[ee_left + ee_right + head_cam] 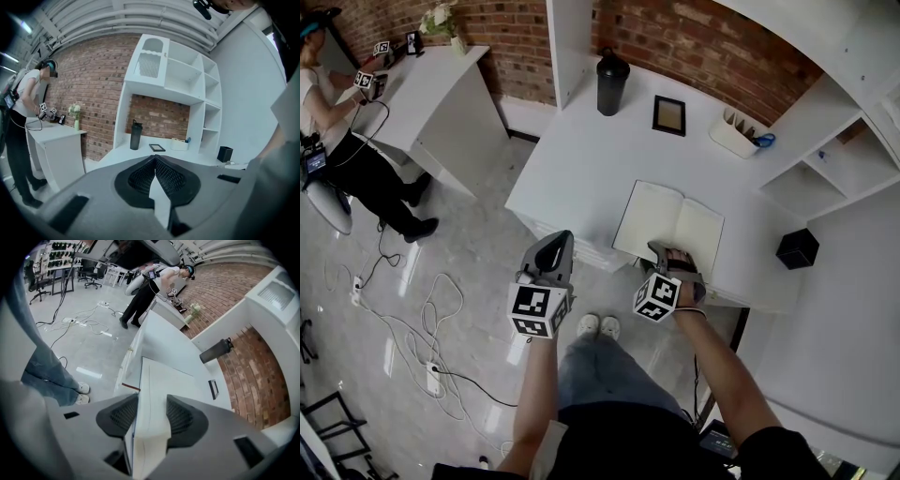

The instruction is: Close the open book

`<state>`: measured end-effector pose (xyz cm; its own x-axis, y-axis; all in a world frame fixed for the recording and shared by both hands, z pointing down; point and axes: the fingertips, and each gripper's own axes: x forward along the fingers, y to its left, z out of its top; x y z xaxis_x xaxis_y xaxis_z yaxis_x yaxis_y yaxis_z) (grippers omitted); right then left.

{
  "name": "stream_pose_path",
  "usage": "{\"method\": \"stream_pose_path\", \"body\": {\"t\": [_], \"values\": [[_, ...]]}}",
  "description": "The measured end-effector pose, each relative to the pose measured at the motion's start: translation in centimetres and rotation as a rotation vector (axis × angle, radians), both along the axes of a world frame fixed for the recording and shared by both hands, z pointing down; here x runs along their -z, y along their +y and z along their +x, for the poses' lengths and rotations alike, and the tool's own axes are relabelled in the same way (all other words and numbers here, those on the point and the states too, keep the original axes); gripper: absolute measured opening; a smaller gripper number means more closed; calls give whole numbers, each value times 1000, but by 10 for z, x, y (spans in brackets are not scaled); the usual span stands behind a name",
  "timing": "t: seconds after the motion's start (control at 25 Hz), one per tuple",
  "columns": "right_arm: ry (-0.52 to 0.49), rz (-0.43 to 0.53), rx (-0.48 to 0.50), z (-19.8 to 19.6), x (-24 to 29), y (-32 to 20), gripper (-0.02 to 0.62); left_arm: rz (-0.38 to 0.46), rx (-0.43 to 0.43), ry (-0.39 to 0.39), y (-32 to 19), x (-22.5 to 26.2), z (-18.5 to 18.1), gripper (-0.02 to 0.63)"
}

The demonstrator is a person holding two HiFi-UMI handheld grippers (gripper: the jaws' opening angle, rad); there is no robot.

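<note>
Two tongs at the counter's near edge, one on the book.
Nearest, the left tongs (555, 240) are clenched on nothing and hang just off the counter (572, 159), above the floor. Beside them the right tongs (664, 251) grasp the open book (670, 223) by its near edge, pages between the pads. The book lies spread at the counter's front; beyond it stand a picture frame (668, 114) and a dark bottle (611, 82).
</note>
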<state>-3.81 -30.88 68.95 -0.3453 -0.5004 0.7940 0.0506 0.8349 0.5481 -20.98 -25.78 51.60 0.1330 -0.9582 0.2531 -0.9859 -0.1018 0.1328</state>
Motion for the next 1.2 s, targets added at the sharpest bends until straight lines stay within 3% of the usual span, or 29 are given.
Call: {"method": "stream_pose_path", "body": {"t": [0.32, 0.52, 0.76, 0.92, 1.2], "values": [[29, 61, 28, -1, -1, 3, 166, -7, -4, -3, 1, -4, 1, 8], [56, 99, 27, -2, -2, 8, 71, -6, -7, -3, 2, -6, 1, 8], [17, 105, -7, -2, 1, 9, 46, -15, -13, -1, -1, -6, 2, 8], [-107, 87, -91, -1, 13, 8, 37, -17, -35, 1, -7, -8, 9, 8], [-479, 33, -338, 7, 55, -2, 29, -16, -91, 0, -22, -8, 26, 8]]}}
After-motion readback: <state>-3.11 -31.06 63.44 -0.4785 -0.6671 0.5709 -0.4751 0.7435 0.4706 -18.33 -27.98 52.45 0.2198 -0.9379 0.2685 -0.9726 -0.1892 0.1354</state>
